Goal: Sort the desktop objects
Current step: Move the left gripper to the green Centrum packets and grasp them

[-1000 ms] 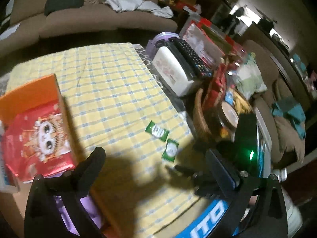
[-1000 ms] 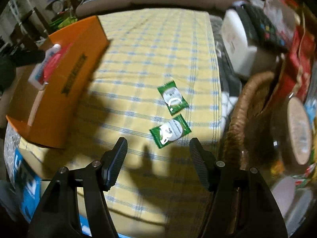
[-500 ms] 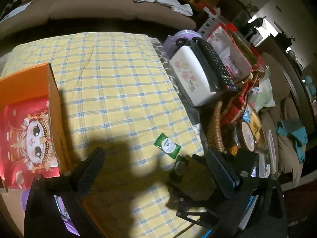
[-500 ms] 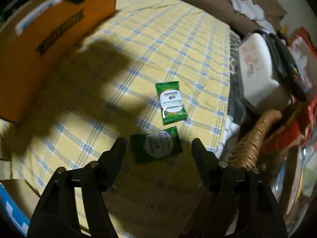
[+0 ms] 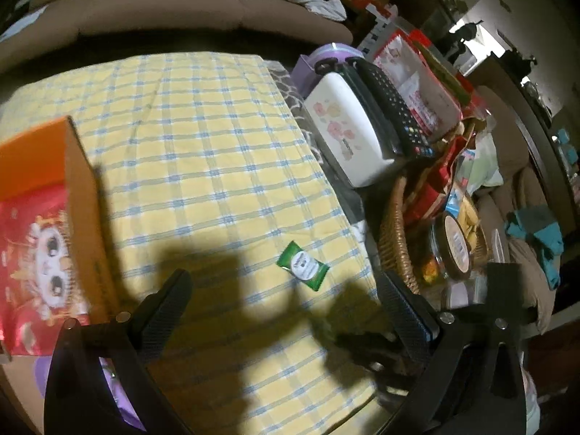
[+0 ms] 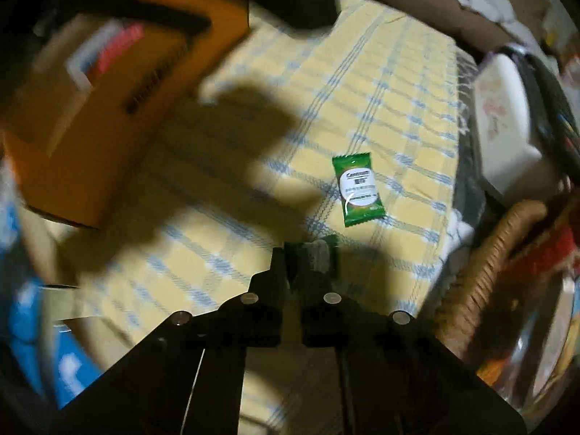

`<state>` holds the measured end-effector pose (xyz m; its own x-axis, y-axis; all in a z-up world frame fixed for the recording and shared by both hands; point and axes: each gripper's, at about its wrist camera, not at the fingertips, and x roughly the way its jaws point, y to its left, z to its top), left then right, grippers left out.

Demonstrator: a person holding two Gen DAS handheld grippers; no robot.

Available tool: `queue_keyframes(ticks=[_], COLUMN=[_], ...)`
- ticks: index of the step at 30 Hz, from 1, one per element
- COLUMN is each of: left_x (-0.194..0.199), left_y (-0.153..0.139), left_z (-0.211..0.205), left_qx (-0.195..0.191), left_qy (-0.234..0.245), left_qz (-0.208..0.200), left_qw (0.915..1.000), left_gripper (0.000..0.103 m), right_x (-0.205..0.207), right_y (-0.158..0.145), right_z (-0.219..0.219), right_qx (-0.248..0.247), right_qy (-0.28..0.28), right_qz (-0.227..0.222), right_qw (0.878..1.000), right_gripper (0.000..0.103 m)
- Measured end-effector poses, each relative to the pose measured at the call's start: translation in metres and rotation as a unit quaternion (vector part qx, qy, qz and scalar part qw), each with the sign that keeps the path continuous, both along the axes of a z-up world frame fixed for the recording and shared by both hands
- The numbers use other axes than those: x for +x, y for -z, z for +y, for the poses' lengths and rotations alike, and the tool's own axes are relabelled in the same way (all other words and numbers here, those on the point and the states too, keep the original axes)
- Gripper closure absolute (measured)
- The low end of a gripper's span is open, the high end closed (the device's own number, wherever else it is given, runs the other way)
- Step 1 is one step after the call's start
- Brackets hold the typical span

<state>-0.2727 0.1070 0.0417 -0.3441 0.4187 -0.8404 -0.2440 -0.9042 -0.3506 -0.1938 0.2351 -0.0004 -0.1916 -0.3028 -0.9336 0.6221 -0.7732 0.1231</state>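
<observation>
A green packet lies on the yellow checked cloth; it also shows in the right wrist view. My right gripper is shut on a second green packet just in front of the first, at the cloth's near right. In the left wrist view the right gripper sits dark in shadow at the lower right. My left gripper is open and empty above the cloth's near edge. An open orange box stands at the left, with a red printed pack inside.
A white floral container with a black remote on it stands right of the cloth. A wicker basket full of snacks and a jar sits at the right. A brown sofa lies behind.
My right gripper has moved down onto the nearer green packet and shut on it. The left gripper has lifted and tilted back, still open.
</observation>
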Motion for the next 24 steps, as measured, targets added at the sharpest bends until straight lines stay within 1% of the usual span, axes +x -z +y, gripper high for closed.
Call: queue_keyframes(ticks=[2,5,6,9,13,15,16,17,18,19,21,22,23,24], left_x=[-0.003,-0.009,-0.01,-0.015,-0.017,-0.016,-0.016,-0.017,-0.018,-0.018,-0.019,-0.019,-0.02,-0.021], left_y=[0.007,0.026,0.032,0.054,0.069,0.074,0.077,0.08,0.084,0.089,0.089,0.089,0.089,0.087], left_z=[0.009,0.027,0.032,0.051,0.063,0.067,0.067,0.066,0.064,0.061,0.058,0.057,0.056,0.053], left_qx=[-0.016,-0.015,-0.021,-0.042,-0.05,-0.053,-0.058,-0.061,-0.059,-0.055,-0.043,-0.039,-0.033,-0.009], left_qy=[0.003,-0.001,-0.002,-0.004,-0.018,-0.025,-0.031,-0.038,-0.046,-0.053,-0.061,-0.065,-0.071,-0.084], left_qz=[-0.001,-0.017,-0.023,-0.04,-0.056,-0.056,-0.059,-0.065,-0.074,-0.079,-0.08,-0.083,-0.088,-0.092], left_qw=[0.9999,0.9997,0.9995,0.9983,0.9971,0.9967,0.9961,0.9952,0.9945,0.9939,0.994,0.9936,0.993,0.9922], left_gripper=[0.0,0.0,0.0,0.0,0.001,0.008,0.024,0.048,0.058,0.062,0.062,0.06,0.049,0.042], right_x=[0.007,0.015,0.015,0.021,0.025,0.026,0.027,0.029,0.031,0.032,0.031,0.031,0.032,0.032], right_y=[-0.012,-0.024,-0.026,-0.033,-0.033,-0.033,-0.031,-0.03,-0.03,-0.029,-0.025,-0.024,-0.024,-0.024], right_z=[0.014,0.036,0.042,0.053,0.06,0.061,0.062,0.064,0.063,0.064,0.063,0.063,0.063,0.064], right_qx=[-0.025,-0.054,-0.064,-0.076,-0.08,-0.087,-0.092,-0.094,-0.095,-0.098,-0.1,-0.101,-0.102,-0.103], right_qy=[0.014,0.032,0.037,0.049,0.052,0.053,0.054,0.055,0.055,0.056,0.056,0.057,0.056,0.056], right_qz=[-0.001,0.0,-0.006,-0.001,0.003,0.003,0.0,0.0,0.0,-0.002,-0.003,-0.003,-0.003,-0.003], right_qw=[1.0,0.998,0.997,0.996,0.995,0.995,0.994,0.994,0.994,0.994,0.993,0.993,0.993,0.993], right_gripper=[0.1,0.1,0.1,0.1,0.1,0.1,0.1,0.1,0.1,0.1,0.1,0.1,0.1,0.1])
